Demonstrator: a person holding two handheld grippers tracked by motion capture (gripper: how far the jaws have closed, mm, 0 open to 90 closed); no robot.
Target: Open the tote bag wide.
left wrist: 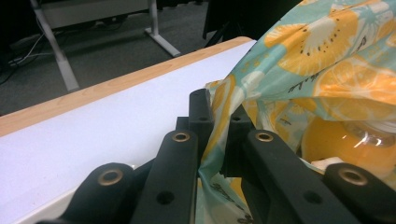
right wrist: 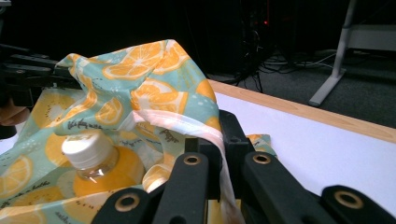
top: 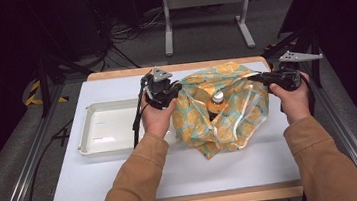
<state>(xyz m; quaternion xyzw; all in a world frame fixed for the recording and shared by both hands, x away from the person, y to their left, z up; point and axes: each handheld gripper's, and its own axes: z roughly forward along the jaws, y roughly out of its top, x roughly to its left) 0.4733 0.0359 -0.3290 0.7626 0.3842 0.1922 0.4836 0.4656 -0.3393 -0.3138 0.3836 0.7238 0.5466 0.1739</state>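
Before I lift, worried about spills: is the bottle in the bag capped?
Capped: the bottle stands upright inside the bag with its white cap on.

Both forearms wear tan-brown sleeves ending at the wrists. The left gripper (top: 161, 89) and right gripper (top: 275, 76) are black, each topped by a grey three-cornered plate pierced with small holes. A black cable hangs from the left one. In the gripper views the matte black jaws carry brass-ringed rivet holes.

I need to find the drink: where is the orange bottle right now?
In the high view the orange bottle stands upright inside the open fruit-print bag, right of the white tray.
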